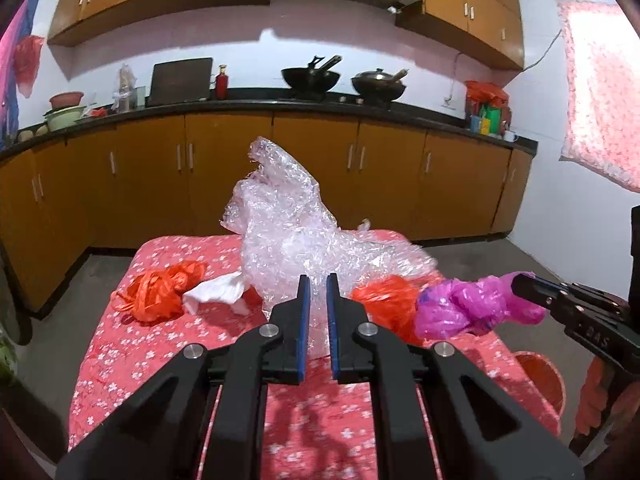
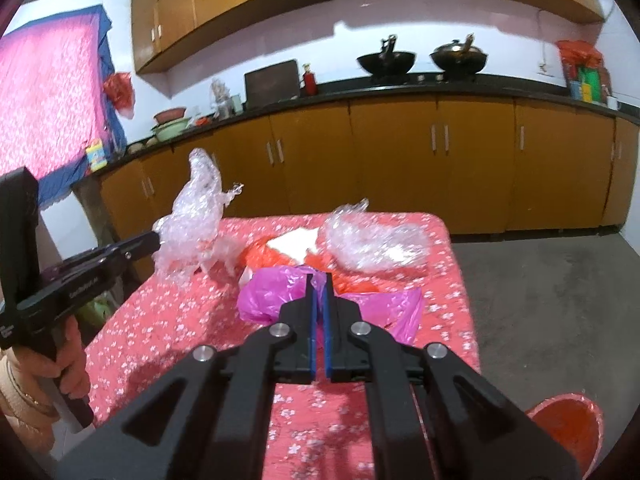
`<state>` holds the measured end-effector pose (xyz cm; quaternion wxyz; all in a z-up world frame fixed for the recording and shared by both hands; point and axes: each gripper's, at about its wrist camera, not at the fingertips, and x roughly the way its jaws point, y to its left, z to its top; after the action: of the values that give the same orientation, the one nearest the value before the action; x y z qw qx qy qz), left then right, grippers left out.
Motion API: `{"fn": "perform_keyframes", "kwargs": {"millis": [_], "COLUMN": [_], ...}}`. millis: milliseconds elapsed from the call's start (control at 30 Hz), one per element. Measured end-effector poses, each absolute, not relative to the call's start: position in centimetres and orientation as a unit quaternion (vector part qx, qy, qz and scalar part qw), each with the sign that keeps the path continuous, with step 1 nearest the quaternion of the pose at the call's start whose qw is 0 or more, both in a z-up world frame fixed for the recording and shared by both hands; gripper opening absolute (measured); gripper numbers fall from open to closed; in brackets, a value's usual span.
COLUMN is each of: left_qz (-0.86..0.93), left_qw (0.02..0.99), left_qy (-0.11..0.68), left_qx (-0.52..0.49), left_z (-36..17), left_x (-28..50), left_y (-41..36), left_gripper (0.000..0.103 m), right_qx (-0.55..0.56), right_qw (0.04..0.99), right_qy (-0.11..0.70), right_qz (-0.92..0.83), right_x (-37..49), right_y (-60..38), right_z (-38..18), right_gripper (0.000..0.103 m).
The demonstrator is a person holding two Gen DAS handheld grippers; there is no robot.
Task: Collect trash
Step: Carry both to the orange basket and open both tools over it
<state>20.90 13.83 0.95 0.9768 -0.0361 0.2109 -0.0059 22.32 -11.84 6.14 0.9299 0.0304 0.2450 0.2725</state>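
Above the table (image 1: 120, 360), each claw (image 1: 318, 280) pinches plastic (image 1: 288, 224).

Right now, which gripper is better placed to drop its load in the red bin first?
Right. The right gripper, shut on the pink bag, has the red bin just below it on its side. The left gripper, shut on clear plastic wrap, is across the table.

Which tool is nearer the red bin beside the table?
The right tool. It holds the pink bag over the table's right side, just above the red bin. The left tool grips clear wrap further left.
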Motion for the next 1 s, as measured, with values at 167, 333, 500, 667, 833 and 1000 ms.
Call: {"fn": "perform_keyframes", "kwargs": {"millis": [167, 333, 500, 667, 833, 1000], "left_qz": [-0.030, -0.065, -0.105, -0.159, -0.218, -0.274], "left_qw": [0.979, 0.978, 0.974, 0.963, 0.946, 0.925], "left_qy": [0.199, 0.195, 0.202, 0.219, 0.238, 0.261], "left_qx": [-0.030, -0.017, -0.003, 0.008, 0.024, 0.044], "left_z": [2.1, 2.4, 2.0, 0.7, -0.8, -2.9], "left_x": [21.0, 21.4, 22.5, 23.7, 24.3, 24.5], "left_y": [11.8, 8.5, 4.6, -0.8, -6.9, -13.7], "left_gripper": [0.008, 0.008, 0.008, 0.008, 0.008, 0.008], "right_qx": [0.047, 0.068, 0.082, 0.101, 0.119, 0.128], "right_qw": [0.944, 0.955, 0.965, 0.966, 0.960, 0.949], "right_qy": [0.227, 0.224, 0.225, 0.234, 0.252, 0.271], "right_qz": [0.234, 0.180, 0.110, 0.035, -0.038, -0.099], "right_x": [22.3, 22.7, 22.7, 22.4, 21.5, 20.4], "right_y": [-15.0, -19.5, -24.6, -30.3, -36.5, -41.9], "right_z": [7.0, 6.6, 5.2, 3.0, 0.2, -2.9], "right_gripper": [0.004, 0.004, 0.004, 0.004, 0.004, 0.004]}}
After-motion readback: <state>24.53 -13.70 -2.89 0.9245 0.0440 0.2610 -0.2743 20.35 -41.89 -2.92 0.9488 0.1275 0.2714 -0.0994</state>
